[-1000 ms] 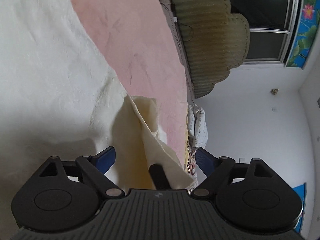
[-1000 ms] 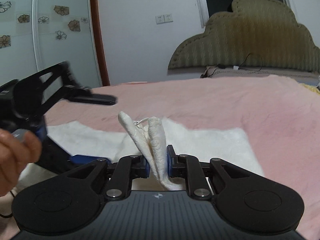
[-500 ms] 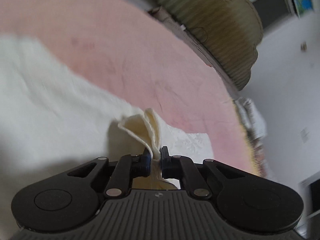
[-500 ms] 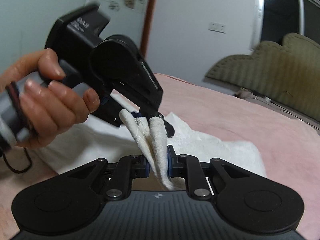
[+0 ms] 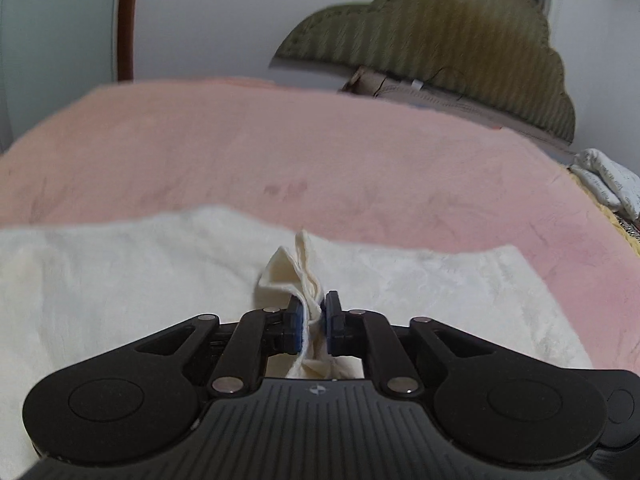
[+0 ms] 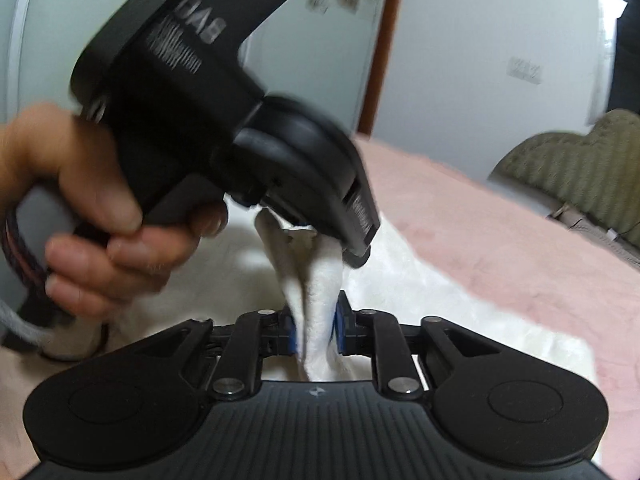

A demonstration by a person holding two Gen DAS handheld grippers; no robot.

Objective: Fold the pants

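Observation:
Cream-white pants (image 5: 120, 300) lie spread on a pink bedcover (image 5: 320, 152). My left gripper (image 5: 313, 320) pinches a raised fold of the pants (image 5: 298, 272) between its blue pads, and its jaws are opening slightly with the cloth still between them. My right gripper (image 6: 316, 330) grips a thick bunch of the same pants (image 6: 316, 280); its jaws are also opening a little around the cloth. In the right wrist view the left gripper (image 6: 344, 240), held by a hand (image 6: 100, 216), hangs just above and ahead, touching the same bunch.
A padded olive headboard (image 5: 440, 32) stands at the far end of the bed, before a white wall. A patterned white cloth (image 5: 608, 184) lies at the bed's right edge. A brown door frame (image 6: 380, 60) stands behind the bed.
The left gripper went from wide open to closed on the pants fold, rolled upright and rose. The right gripper carried its bunch sideways until the left gripper fills its view.

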